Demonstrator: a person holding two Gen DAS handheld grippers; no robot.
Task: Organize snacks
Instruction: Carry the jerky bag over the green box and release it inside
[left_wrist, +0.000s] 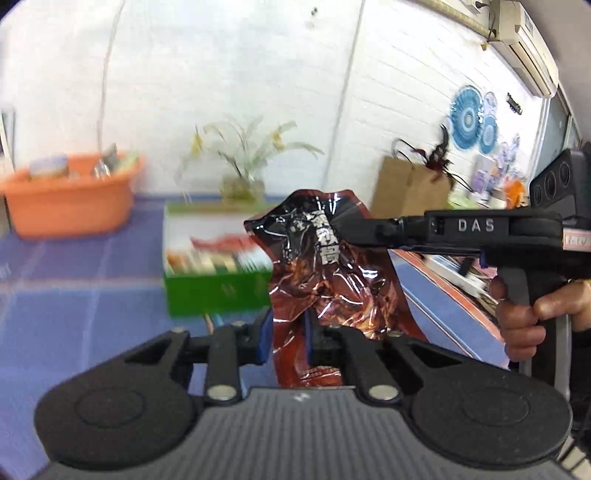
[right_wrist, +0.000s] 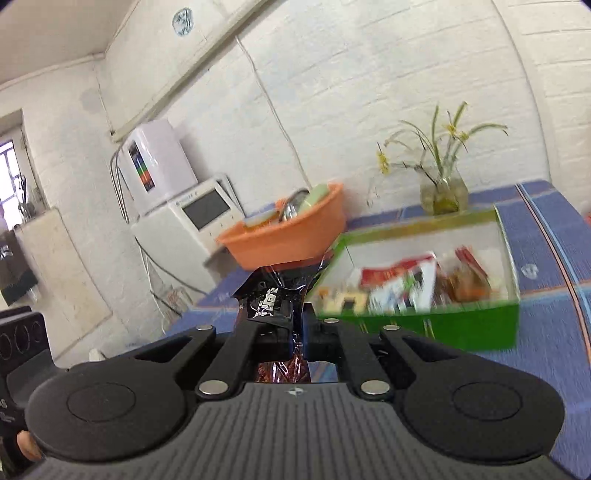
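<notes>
A dark red-brown foil snack packet (left_wrist: 325, 273) with white lettering hangs in the air above the blue table. My left gripper (left_wrist: 287, 338) stands around its lower edge, jaws a little apart, not pinching it. My right gripper (left_wrist: 345, 230) comes in from the right and is shut on the packet's top. In the right wrist view the same packet (right_wrist: 273, 299) sits pinched between my right gripper's (right_wrist: 297, 332) jaws. A green box (left_wrist: 218, 291) with several snack packs stands behind it; it also shows in the right wrist view (right_wrist: 461, 325).
An orange basin (left_wrist: 70, 199) with items stands at the back left, also seen in the right wrist view (right_wrist: 284, 240). A glass vase with a plant (left_wrist: 242, 184) stands by the wall. A brown paper bag (left_wrist: 410, 188) is at the right. A white appliance (right_wrist: 177, 206) stands beyond the table.
</notes>
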